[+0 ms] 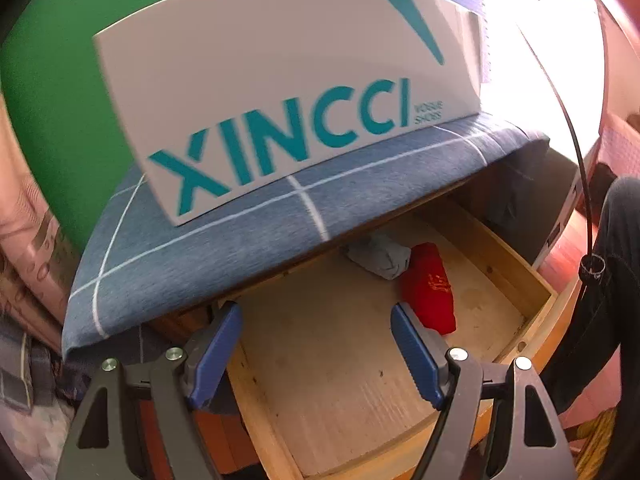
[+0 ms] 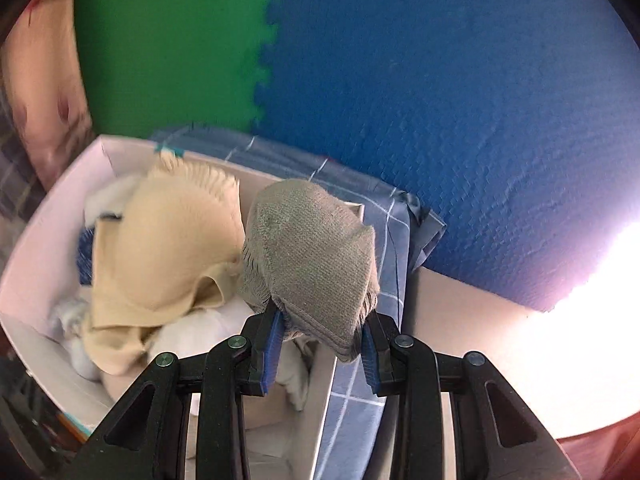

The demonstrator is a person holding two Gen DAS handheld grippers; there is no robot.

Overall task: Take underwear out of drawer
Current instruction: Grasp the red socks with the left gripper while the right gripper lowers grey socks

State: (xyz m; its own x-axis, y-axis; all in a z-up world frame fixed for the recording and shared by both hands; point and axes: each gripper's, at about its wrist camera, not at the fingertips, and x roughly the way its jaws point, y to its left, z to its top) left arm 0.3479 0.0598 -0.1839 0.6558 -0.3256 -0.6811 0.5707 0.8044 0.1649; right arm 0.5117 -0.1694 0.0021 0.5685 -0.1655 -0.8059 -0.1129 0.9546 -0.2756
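Right hand-held gripper (image 2: 320, 344): I pinch grey underwear (image 2: 312, 264), frame centre.
Left hand-held gripper (image 1: 316, 344): spread, empty, over the drawer (image 1: 516, 264).
Advice: release over the white box (image 2: 44, 232), lower left.

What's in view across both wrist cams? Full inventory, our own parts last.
drawer: 1, bare wood, pulled open below the blue cloth
red garment: 1, red, folded, on the drawer floor
pale grey garment: 1, light grey, bunched at the drawer's back beside the red one
white box: 1, white with teal XINCCI lettering, on the blue cloth
blue cloth: 1, blue with white grid lines, under the box
beige garment: 1, beige, on top of pale clothes in the box
foam mats: 2, green and blue, interlocked behind
grey knit garment: 1, grey, in the right gripper over the box edge
left hand-held gripper: 1, black with blue pads, open, empty, over the drawer
right hand-held gripper: 1, same, shut on the grey garment
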